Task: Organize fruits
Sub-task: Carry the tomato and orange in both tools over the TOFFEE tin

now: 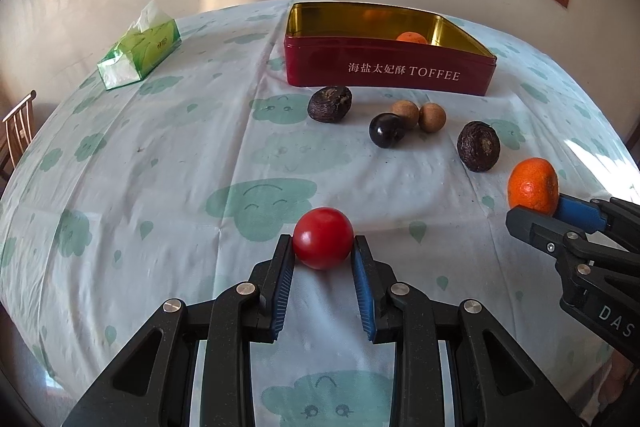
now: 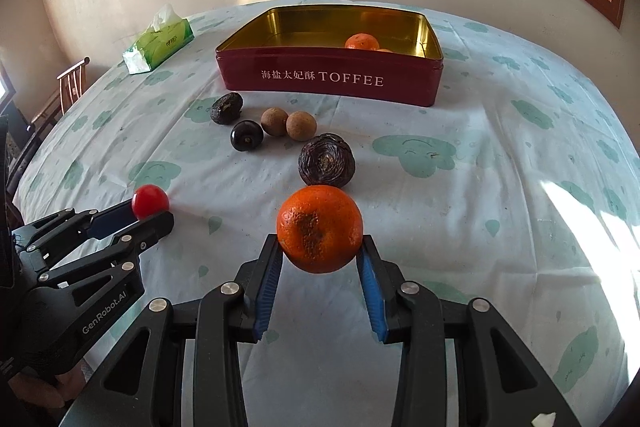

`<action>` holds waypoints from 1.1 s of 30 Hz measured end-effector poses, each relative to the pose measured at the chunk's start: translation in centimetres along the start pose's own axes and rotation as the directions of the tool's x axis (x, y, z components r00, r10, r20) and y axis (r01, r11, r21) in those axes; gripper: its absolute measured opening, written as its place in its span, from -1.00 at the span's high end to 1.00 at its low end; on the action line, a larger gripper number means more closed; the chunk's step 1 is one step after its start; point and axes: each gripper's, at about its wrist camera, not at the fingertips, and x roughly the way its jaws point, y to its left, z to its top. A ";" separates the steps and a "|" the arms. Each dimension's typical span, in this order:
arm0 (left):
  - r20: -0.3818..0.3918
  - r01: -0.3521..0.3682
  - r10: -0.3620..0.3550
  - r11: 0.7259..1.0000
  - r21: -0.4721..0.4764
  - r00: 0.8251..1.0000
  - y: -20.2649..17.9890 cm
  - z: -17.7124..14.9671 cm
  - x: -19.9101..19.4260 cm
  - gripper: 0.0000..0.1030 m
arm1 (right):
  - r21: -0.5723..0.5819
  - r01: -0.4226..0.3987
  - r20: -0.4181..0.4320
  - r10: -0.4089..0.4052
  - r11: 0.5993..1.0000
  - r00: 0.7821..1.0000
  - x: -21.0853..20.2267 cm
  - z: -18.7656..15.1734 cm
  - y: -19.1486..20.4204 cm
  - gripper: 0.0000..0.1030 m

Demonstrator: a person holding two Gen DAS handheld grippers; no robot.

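The left gripper (image 1: 323, 247) is clamped on a smooth, glossy red tomato (image 1: 323, 238) at lower centre of the left wrist view, its ribbed blue pads (image 1: 283, 291) pressed to either side of the fruit. In the right wrist view the right gripper (image 2: 320, 247) is closed on a mandarin (image 2: 319, 228) at frame centre, a dimpled orange skin with a brownish blemish; its jaws stand wider than the left pair to fit the bigger fruit.

Above them lies a table under a white cloth (image 2: 460, 219) printed with green smiling clouds. At upper centre sits a rectangular red tin (image 2: 332, 77) lettered TOFFEE, gold inside, with another mandarin (image 2: 362, 41) lying in its right part. Just in front of the tin, loose on the cloth: two wrinkled dark round fruits (image 2: 227, 108) (image 2: 327, 159), one shiny black fruit (image 2: 247, 135) and two tan, matte longans (image 2: 274, 121) (image 2: 301, 125) touching one another. A green tissue pack (image 2: 160, 43) lies at upper left.
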 end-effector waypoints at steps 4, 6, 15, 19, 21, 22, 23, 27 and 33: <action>0.003 -0.003 0.003 1.000 0.001 1.000 0.0 -0.1 0.0 0.41 | 0.001 0.012 0.005 -0.012 1.000 1.000 -0.3 -0.1 -0.3 0.31; 0.007 -0.008 0.008 1.000 0.004 1.000 -0.1 -0.1 -0.1 0.41 | 0.006 0.009 0.001 -0.009 1.000 1.000 -0.4 -0.2 -0.4 0.31; 0.013 -0.033 0.033 0.999 0.037 0.999 -0.5 -0.1 -0.1 0.41 | 0.000 0.013 -0.014 -0.013 1.000 1.000 -0.2 0.1 -0.4 0.31; 0.017 -0.047 0.046 0.998 0.051 0.999 -0.6 0.1 -0.1 0.42 | 0.012 0.012 -0.022 -0.012 1.000 1.000 0.0 0.4 -0.8 0.31; 0.017 -0.048 0.047 0.998 0.045 0.999 -0.4 0.3 0.0 0.42 | 0.014 0.016 -0.028 -0.016 1.000 0.999 0.1 0.5 -0.9 0.31; 0.020 -0.048 0.047 0.998 0.041 0.999 -0.2 0.5 0.0 0.42 | 0.014 0.016 -0.031 -0.016 1.000 0.999 0.2 0.6 -0.9 0.31; 0.022 -0.049 0.048 0.998 0.038 0.999 -0.1 0.6 0.0 0.42 | 0.013 0.018 -0.033 -0.018 1.000 0.999 0.2 0.8 -1.0 0.31; 0.018 -0.049 0.048 0.998 0.032 0.999 0.3 1.3 0.2 0.42 | 0.017 0.023 -0.030 -0.023 1.000 0.999 0.1 1.5 -1.2 0.31; 0.014 -0.040 0.040 0.999 0.028 0.999 0.5 2.4 0.3 0.42 | 0.015 0.032 -0.018 -0.031 0.999 0.999 0.0 2.9 -1.4 0.31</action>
